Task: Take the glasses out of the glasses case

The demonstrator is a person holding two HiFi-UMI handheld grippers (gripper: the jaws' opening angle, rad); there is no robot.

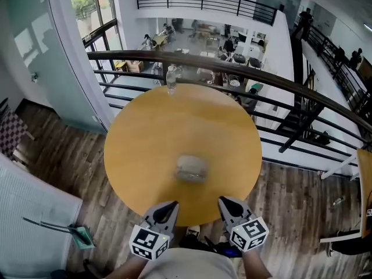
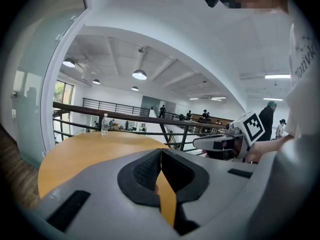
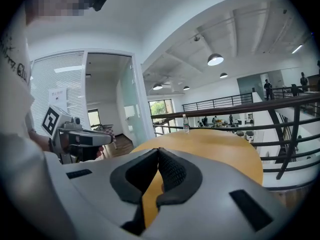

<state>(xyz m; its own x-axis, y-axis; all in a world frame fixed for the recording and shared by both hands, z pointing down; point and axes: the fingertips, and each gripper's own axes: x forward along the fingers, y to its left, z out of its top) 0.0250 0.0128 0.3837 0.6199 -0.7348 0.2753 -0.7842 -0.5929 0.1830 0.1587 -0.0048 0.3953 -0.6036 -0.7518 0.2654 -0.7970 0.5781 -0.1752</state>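
Observation:
A grey glasses case lies closed on the round yellow table, a little nearer than its middle. No glasses show. My left gripper and right gripper hover side by side at the table's near edge, short of the case. Both are shut with nothing in them: in the left gripper view the jaw tips meet, and in the right gripper view the tips meet too. The case is hidden behind the jaws in both gripper views.
A clear water bottle stands at the table's far edge, seen also as the bottle and the bottle. A dark railing runs behind the table over an open atrium. A grey sofa is at the left.

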